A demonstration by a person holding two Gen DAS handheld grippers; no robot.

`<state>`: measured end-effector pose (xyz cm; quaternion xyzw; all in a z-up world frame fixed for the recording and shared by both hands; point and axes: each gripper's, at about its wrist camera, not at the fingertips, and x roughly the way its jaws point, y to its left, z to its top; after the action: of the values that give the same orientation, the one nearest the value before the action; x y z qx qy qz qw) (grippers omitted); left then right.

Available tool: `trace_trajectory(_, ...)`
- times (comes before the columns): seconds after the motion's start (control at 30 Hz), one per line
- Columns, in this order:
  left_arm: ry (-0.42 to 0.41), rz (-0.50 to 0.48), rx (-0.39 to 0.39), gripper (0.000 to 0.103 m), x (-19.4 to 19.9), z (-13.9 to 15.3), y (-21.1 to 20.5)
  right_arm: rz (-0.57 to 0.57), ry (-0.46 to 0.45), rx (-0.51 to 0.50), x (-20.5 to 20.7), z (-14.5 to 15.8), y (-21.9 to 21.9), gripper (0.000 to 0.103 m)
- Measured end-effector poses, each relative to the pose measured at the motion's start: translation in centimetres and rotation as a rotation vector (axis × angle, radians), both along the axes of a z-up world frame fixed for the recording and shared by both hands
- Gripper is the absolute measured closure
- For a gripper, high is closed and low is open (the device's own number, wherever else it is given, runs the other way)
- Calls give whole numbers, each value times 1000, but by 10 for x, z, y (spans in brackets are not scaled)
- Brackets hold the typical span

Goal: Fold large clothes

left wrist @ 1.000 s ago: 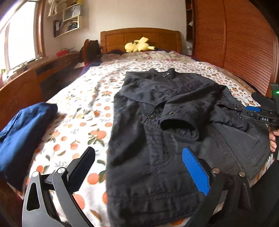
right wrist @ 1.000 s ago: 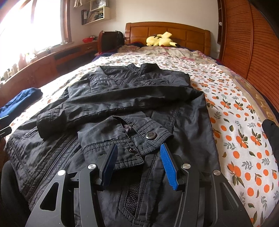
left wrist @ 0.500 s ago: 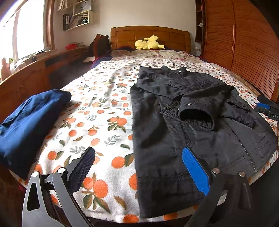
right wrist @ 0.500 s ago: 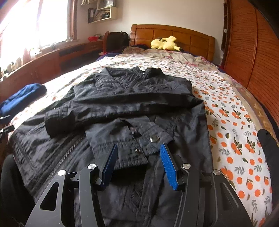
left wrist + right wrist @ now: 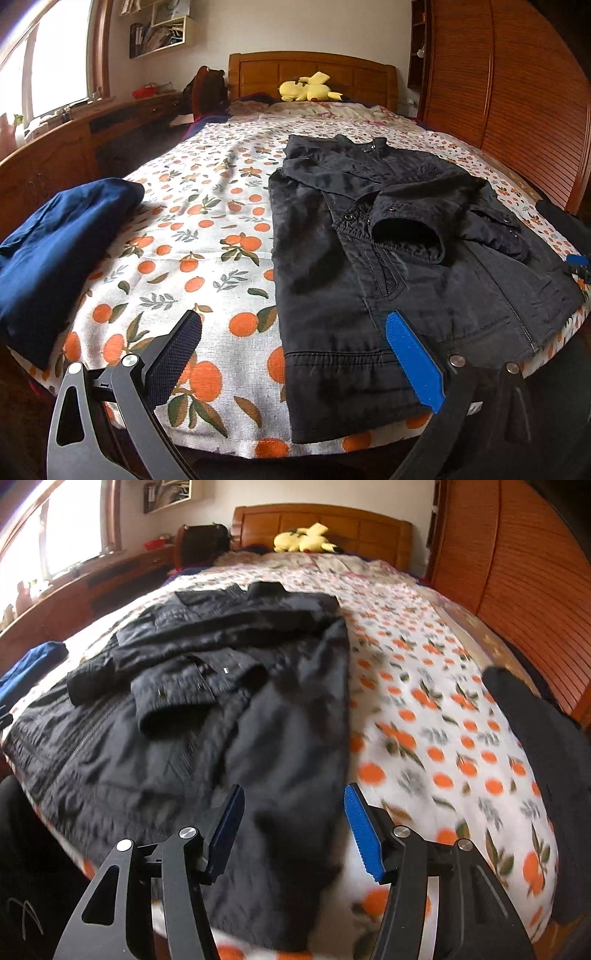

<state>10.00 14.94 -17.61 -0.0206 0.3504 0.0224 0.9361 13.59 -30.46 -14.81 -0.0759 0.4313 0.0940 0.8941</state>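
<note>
The black jacket [image 5: 388, 266] lay flat on the orange-print bedspread [image 5: 207, 236], sleeves crossed over its chest, so the hem fold seemed next. The left gripper [image 5: 291, 354] gaped empty; the right gripper [image 5: 293, 823], jaws opening and empty, hung over the hem's right corner. Crinkly woven cloth with snaps and a zipper would need both hem corners pinched.

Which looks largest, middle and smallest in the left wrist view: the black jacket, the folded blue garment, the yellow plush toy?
1. black jacket
2. folded blue garment
3. yellow plush toy

The toy lies far back by the headboard, so distance shrinks it; its true size is unsure.
</note>
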Motion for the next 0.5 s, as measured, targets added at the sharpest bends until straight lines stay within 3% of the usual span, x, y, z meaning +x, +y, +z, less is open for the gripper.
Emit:
trace_trajectory(0.1, 11, -10, 1, 3, 1, -2, -3, -15, -2, -11, -9, -2, -4, 32)
trace_trajectory(0.33, 46, -19, -19, 3, 1, -10, -3, 13, 52, 23, -15, -13, -2, 31)
trace_trajectory(0.5, 66, -21, -31, 7, -3, -15, 0, 49, 49, 60, -17, -10, 6, 66)
